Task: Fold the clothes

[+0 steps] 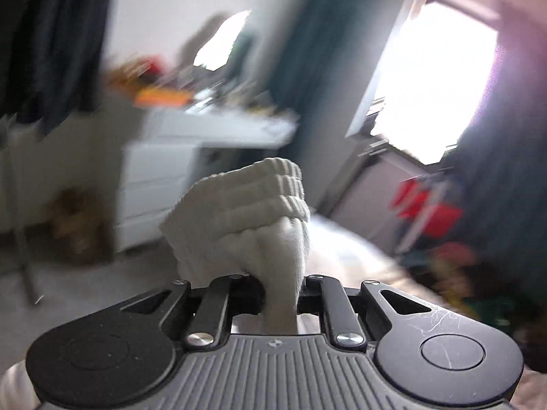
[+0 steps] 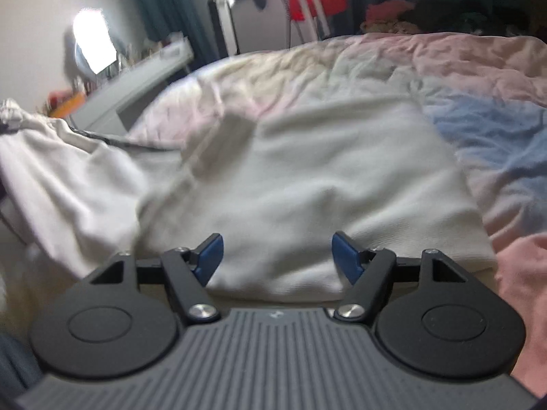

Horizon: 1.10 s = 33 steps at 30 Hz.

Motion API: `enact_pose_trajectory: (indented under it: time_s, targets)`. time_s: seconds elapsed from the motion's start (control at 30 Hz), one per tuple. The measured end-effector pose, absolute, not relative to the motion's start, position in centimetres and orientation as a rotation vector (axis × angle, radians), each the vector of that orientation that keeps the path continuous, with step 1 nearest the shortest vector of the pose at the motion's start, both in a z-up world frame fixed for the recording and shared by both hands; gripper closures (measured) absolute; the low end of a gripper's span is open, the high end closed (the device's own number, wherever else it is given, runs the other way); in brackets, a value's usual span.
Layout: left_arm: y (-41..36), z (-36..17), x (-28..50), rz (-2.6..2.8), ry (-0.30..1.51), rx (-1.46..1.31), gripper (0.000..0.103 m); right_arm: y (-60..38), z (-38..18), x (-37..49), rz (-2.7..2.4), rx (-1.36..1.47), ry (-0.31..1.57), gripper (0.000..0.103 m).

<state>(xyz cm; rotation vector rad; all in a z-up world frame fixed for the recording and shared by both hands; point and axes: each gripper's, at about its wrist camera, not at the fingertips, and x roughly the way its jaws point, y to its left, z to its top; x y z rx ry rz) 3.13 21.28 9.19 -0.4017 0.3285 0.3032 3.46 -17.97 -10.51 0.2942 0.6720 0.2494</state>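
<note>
A white knit garment (image 2: pixel 301 184) lies spread on the bed, partly folded, with one part trailing off to the left (image 2: pixel 68 184). My right gripper (image 2: pixel 277 259) is open and empty, its blue pads (image 2: pixel 209 256) just above the garment's near edge. My left gripper (image 1: pixel 282 294) is shut on a bunched ribbed end of the white garment (image 1: pixel 246 218) and holds it up in the air, away from the bed.
The bed has a crumpled pink, white and blue duvet (image 2: pixel 478 78). A white dresser (image 1: pixel 177 164) with clutter on top stands left of the bed. A bright window (image 1: pixel 430 78), dark curtains and a rack with red items (image 1: pixel 427 212) are behind.
</note>
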Motion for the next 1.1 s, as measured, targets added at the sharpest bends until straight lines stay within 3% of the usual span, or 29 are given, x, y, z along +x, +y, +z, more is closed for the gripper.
enact_pose_trajectory:
  time_s: [0.13,0.27,0.43,0.53,0.6,0.73,0.77,0.83,0.87,0.9,0.97,1.1]
  targets:
    - [11.7,13.4,2.9,0.193,0.215,-0.28,0.09,-21.9,-7.2,1.5,0.194,0.441,0.554,0.031]
    - [0.6,13.1,3.6,0.087,0.156,-0.18,0.091,-26.6,-4.7,-0.9,0.11,0.54,0.473,0.029]
    - [-13.3,4.9,2.6,-0.087,0.131,0.055,0.091,-32.0,-3.4,-4.0,0.015,0.653,0.36,0.029]
    - [-19.4,-2.8,2.4,-0.235,0.318,0.169,0.092,-33.5,-4.8,-4.4,0.032,0.756,0.367,0.029]
    - [-21.9,-7.7,2.9,-0.269,0.445,0.224,0.092,-34.5,-5.8,-4.7,0.043,0.825,0.372,0.029]
    - [-22.8,-10.2,2.6,-0.281,0.424,0.247,0.092,-36.5,-7.7,-5.2,0.067,0.961,0.382,0.029]
    - [-22.4,-10.0,2.8,-0.289,0.442,0.243,0.085,-36.3,-8.1,-4.7,0.088,0.973,0.399,0.029]
    - [-21.7,-9.4,3.3,-0.293,0.507,0.257,0.059,-35.8,-8.7,-3.9,0.13,0.998,0.435,0.029]
    - [-20.3,-9.3,4.1,-0.287,0.545,0.267,0.034,-35.6,-9.0,-3.4,0.154,1.015,0.448,0.029]
    - [-18.6,-9.2,4.5,-0.299,0.601,0.271,0.02,-35.2,-9.5,-3.1,0.171,1.041,0.465,0.029]
    - [-15.0,-8.6,4.0,-0.41,0.686,0.236,0.015,-34.6,-10.4,-2.3,0.203,1.092,0.498,0.029]
    - [-9.8,-7.2,3.5,-0.415,0.683,0.179,0.012,-33.2,-11.5,-1.1,0.238,1.143,0.559,0.03]
